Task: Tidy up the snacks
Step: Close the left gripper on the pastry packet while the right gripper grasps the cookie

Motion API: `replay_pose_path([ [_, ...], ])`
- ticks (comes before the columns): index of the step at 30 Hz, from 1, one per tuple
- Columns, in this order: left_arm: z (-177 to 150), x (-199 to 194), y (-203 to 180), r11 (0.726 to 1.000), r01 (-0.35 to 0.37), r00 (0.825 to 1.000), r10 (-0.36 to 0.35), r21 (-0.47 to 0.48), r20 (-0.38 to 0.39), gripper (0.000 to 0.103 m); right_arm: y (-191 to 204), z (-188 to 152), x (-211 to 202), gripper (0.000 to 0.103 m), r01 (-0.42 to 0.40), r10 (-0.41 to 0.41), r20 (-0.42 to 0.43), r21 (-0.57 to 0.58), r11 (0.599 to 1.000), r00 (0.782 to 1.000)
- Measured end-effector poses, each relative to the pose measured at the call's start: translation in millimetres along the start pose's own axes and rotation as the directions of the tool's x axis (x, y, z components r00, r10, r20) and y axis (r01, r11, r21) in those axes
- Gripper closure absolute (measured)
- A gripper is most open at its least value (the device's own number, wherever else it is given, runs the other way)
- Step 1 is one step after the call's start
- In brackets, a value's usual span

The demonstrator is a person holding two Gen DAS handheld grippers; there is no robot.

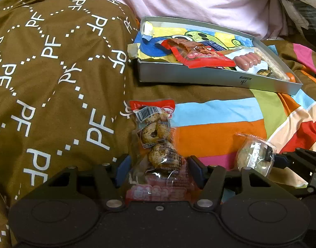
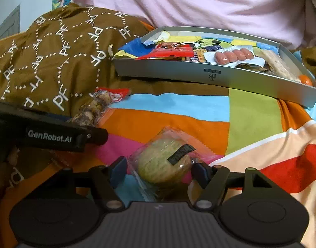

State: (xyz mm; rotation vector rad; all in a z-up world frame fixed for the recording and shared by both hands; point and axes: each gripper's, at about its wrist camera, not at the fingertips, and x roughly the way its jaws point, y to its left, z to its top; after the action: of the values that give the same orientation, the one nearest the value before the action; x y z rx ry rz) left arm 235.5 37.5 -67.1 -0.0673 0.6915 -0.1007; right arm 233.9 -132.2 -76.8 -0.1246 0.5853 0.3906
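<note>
The left gripper (image 1: pixel 158 168) has its blue pads either side of the long cookie packet (image 1: pixel 156 138), set wide, with film showing between each pad and the cookies — the jaws are spread, not yet pinching. The right gripper (image 2: pixel 158 170) likewise straddles the round pastry pack (image 2: pixel 165 161); its right-hand pad looks to be just touching the wrapper edge while the left-hand pad stands clear, so I read it as parted and holding nothing.

Both packs lie on the striped quilt (image 2: pixel 209 124), near each other, with the grey box (image 2: pixel 220 78) beyond them already carrying a red packet (image 2: pixel 172 52), a sausage pack (image 2: pixel 233 55) and other wrapped snacks.

The likely trouble is the wrappers. If the left pads close on loose film rather than on the cookies, the packet may slip or hang by its far end and swing on the way up. A hard squeeze could crumble the soft pastry. The quilt is yielding and rumpled — pressing down may push a pack away or catch fabric in the jaws. The two tools also sit close together, so lifting both at once risks a knock.
</note>
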Motion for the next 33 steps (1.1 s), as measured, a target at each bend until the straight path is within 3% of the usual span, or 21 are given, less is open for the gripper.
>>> replay_pose_path([
  [10,-2,-3,-3,0.999,0.020,1.000,-0.020,-0.026,0.005,0.054,3,-1,-5,0.046,0.011,-0.011,0.030,-0.016,1.000,0.999],
  [33,-1,-18,1,0.984,0.086,0.992,-0.069,-0.156,0.110,0.056,3,1,-14,0.048,0.028,-0.027,0.076,-0.017,0.999,0.997],
])
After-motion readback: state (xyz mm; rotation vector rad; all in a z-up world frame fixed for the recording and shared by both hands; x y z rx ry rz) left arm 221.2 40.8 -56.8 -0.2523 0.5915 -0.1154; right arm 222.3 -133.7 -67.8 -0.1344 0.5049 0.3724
